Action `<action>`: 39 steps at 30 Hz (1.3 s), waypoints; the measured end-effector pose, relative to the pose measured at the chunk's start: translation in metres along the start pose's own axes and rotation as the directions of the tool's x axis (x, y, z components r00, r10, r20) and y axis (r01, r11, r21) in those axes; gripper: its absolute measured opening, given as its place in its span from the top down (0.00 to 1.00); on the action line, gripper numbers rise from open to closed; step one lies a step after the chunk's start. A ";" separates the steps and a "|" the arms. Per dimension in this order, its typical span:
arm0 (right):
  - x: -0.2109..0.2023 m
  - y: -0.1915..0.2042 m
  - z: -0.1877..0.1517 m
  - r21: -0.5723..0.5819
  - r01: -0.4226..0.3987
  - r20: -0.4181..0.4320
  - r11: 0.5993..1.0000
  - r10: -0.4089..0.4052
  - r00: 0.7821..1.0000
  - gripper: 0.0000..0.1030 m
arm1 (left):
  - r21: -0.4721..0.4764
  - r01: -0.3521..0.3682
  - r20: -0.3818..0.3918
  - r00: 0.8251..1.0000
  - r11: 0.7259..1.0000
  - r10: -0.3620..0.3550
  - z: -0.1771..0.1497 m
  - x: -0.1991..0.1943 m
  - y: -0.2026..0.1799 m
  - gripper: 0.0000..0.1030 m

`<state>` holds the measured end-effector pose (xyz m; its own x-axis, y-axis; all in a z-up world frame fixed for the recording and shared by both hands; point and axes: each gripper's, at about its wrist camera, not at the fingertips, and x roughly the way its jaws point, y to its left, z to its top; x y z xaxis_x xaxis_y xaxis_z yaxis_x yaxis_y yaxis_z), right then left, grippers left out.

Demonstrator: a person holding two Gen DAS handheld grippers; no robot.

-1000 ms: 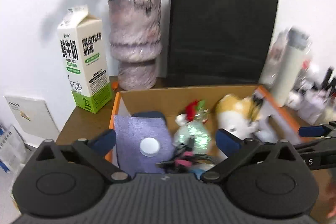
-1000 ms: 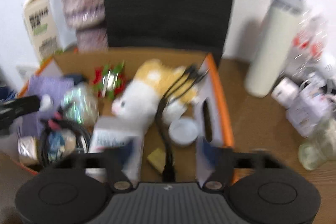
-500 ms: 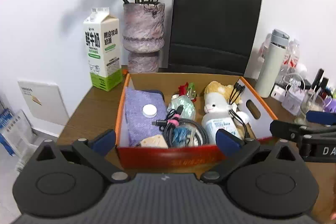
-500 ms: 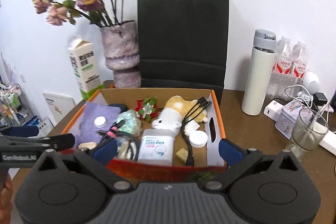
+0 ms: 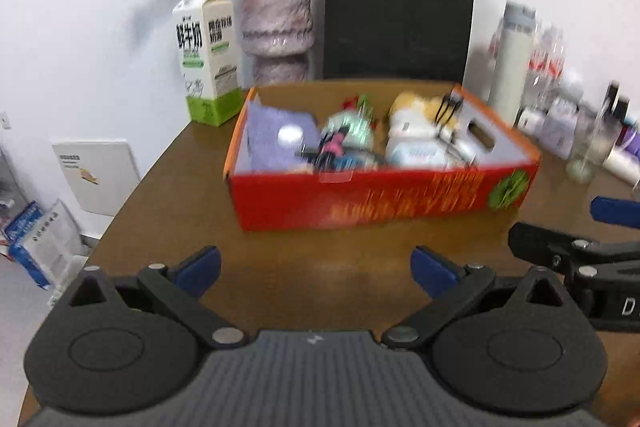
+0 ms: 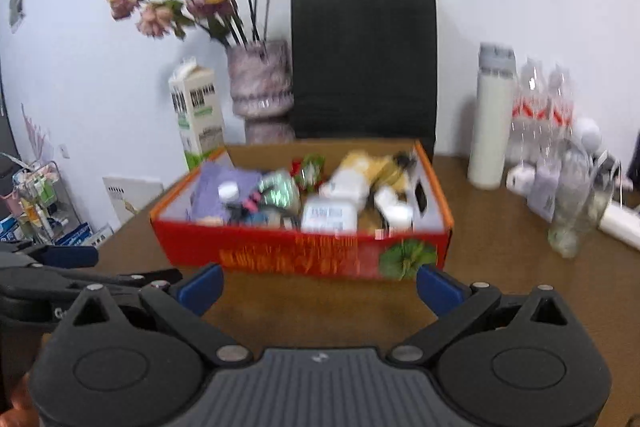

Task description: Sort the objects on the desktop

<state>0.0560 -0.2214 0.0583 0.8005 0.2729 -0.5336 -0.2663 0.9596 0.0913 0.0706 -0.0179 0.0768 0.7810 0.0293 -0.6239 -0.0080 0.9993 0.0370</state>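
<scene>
Here the milk carton (image 5: 208,55) at the desk's (image 5: 192,195) back edge bore Chinese lettering; left claw (image 5: 316,269) and right claw (image 6: 318,285) gaped wide, empty.

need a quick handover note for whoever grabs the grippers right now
Left gripper: open, empty, over bare table in front of the box.
Right gripper: open, empty, beside it, same side of the box.
Red cardboard box: mid-table, holding a purple cloth, plush toy, cables and small containers.
Done: those items are boxed.
Left: glass, white flask and small items right of the box, if they count.
</scene>
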 end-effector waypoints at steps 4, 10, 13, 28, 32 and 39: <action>0.021 0.003 -0.030 -0.011 0.047 -0.035 0.999 -0.048 0.998 0.00 | -0.010 -0.002 -0.061 0.998 1.000 0.002 -0.026 0.022 0.005 0.00; 0.039 0.009 -0.064 -0.035 0.108 -0.104 0.993 -0.112 0.988 0.00 | -0.030 -0.013 -0.098 0.995 0.999 0.010 -0.050 0.029 0.014 0.00; 0.040 0.011 -0.073 -0.041 0.100 -0.119 0.994 -0.104 0.987 0.00 | -0.030 -0.009 -0.118 0.993 1.000 0.005 -0.061 0.027 0.014 0.00; 0.018 0.020 -0.102 -0.008 0.119 -0.127 0.993 -0.119 0.985 0.00 | -0.028 0.006 -0.043 0.999 1.000 -0.008 -0.096 -0.011 0.020 0.00; 0.010 0.020 -0.107 0.000 0.126 -0.127 0.992 -0.125 0.984 0.00 | -0.027 0.009 -0.030 1.000 1.000 -0.010 -0.100 -0.014 0.019 0.00; 0.006 0.019 -0.110 -0.001 0.127 -0.127 0.992 -0.126 0.984 0.00 | -0.026 0.017 -0.026 1.000 1.000 -0.017 -0.102 -0.016 0.021 0.00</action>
<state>-0.0029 -0.2087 -0.0354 0.7528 0.1387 -0.6434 -0.1628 0.9864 0.0221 -0.0052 0.0052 0.0081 0.7645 0.0127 -0.6444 -0.0113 0.9999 0.0063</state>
